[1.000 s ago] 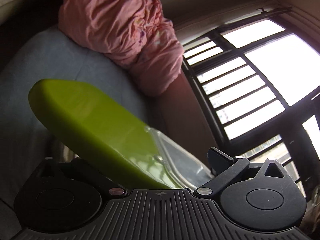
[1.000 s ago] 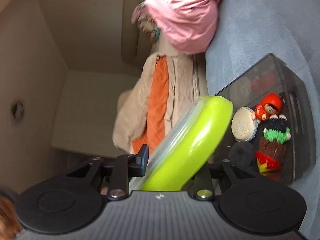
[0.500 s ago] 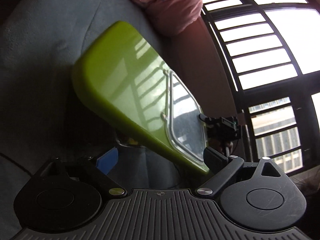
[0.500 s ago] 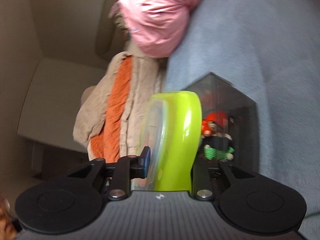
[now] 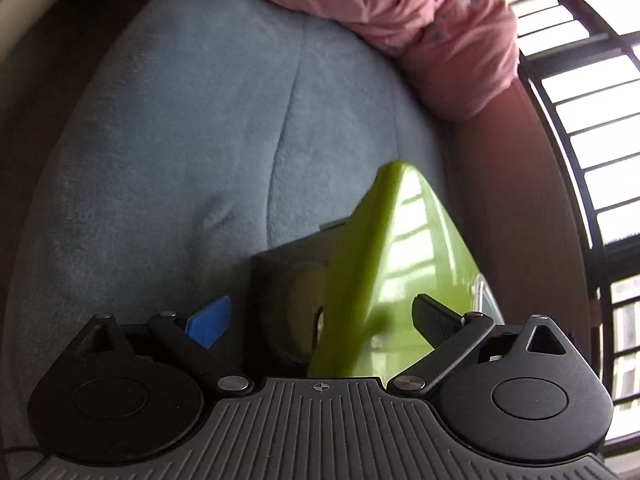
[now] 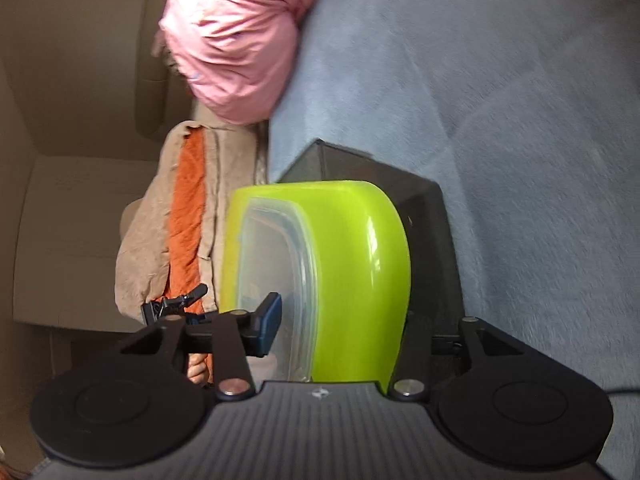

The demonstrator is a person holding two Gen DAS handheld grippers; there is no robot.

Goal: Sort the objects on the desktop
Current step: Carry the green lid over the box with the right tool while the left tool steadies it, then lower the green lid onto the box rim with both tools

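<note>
A: Nearest in the left view, what is the left gripper doing?

B: Its jaws stand wide apart on either side of the green lid, the blue pad clear of it. I judge it is not holding anything.

A: And the right gripper?

B: It straddles the lid's other edge. One pad sits just beside the clear inner panel; the far finger is hidden behind the green rim, so I cannot tell if it clamps.

A: Where does the lid sit?

B: Over the dark box, which stands on the blue blanket. It looks tilted, not seated flat.

A: So how to finish well?

B: Level the lid over the box mouth, match the corners, then press evenly on both edges. Pushing one side risks popping the other.

A: Beyond that?

B: Pink bedding, and barred windows in the left view.
</note>
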